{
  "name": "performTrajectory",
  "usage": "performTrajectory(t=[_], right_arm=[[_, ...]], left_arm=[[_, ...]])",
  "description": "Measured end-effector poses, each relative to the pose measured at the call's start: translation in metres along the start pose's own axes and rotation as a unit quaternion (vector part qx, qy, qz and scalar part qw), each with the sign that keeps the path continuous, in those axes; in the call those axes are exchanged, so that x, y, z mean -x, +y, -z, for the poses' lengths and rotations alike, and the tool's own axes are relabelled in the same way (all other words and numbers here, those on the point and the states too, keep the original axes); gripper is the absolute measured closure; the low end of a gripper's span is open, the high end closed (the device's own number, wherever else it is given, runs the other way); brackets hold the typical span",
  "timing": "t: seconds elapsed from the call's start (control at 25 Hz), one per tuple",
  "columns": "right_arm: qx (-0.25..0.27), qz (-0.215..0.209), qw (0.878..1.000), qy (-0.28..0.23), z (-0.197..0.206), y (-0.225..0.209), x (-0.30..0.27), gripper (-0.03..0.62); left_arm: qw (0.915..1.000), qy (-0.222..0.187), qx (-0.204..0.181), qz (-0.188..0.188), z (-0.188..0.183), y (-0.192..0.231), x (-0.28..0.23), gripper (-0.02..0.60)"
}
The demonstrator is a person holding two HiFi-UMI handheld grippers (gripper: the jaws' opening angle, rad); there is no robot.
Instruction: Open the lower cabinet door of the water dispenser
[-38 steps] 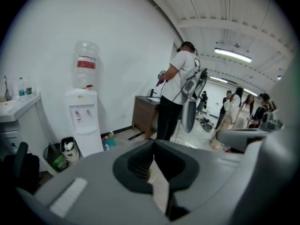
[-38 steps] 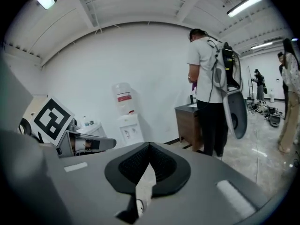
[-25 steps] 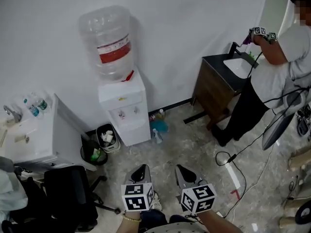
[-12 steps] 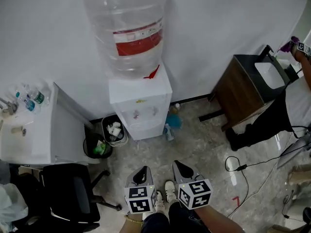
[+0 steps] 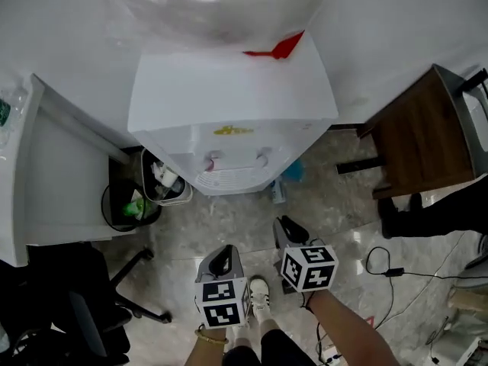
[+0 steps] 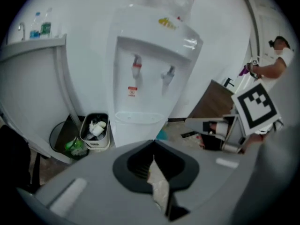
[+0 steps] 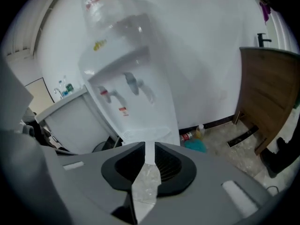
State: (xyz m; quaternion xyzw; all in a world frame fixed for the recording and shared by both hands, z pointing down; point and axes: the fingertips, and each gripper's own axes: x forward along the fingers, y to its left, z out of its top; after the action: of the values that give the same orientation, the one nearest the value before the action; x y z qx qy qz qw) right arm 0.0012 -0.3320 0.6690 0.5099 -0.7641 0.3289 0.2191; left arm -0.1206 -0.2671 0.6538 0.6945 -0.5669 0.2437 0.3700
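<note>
Marble floor (image 5: 335, 204), white wall (image 5: 396, 21): dispenser (image 5: 229, 97) stands against wall, between bin (image 5: 164, 187) and wooden cabinet (image 5: 427, 136). Left gripper (image 5: 223, 254) empty, jaws together; right gripper (image 5: 287, 225) empty, jaws opening to a narrow gap; both well short of dispenser

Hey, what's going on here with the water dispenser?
A person stands in front of the water dispenser, holding the left gripper and right gripper low over the floor, pointed toward it. The left jaws are together, empty; the right jaws are opening, nothing between them. Neither touches the dispenser.
</note>
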Motion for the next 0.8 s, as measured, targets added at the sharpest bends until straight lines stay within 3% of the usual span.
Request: performTrajectory(t=[0.16,0.36,0.52,0.8], right_arm=[[0.038,-0.002,0.999,0.02,0.036,-0.035,-0.081,0.498],[0.072,-0.018,0.997,0.019,0.067,-0.073,-0.147,0.393],[0.144,-0.033,0.989,0.027,0.065,-0.09,-0.186,0.315],[0.243,-0.053,0.968,0.033,0.033,-0.09,-0.217,0.272]], left_arm=[[0.9994,0.01,0.032,0.001,0.026,0.021,-0.064,0.574],[0.9992,0.039,0.0,0.0,0.071,0.023,-0.104,0.574],[0.9984,0.053,-0.02,-0.001,0.09,0.022,-0.119,0.574],[0.9982,0.06,-0.007,-0.002,0.1,0.02,-0.12,0.574]])
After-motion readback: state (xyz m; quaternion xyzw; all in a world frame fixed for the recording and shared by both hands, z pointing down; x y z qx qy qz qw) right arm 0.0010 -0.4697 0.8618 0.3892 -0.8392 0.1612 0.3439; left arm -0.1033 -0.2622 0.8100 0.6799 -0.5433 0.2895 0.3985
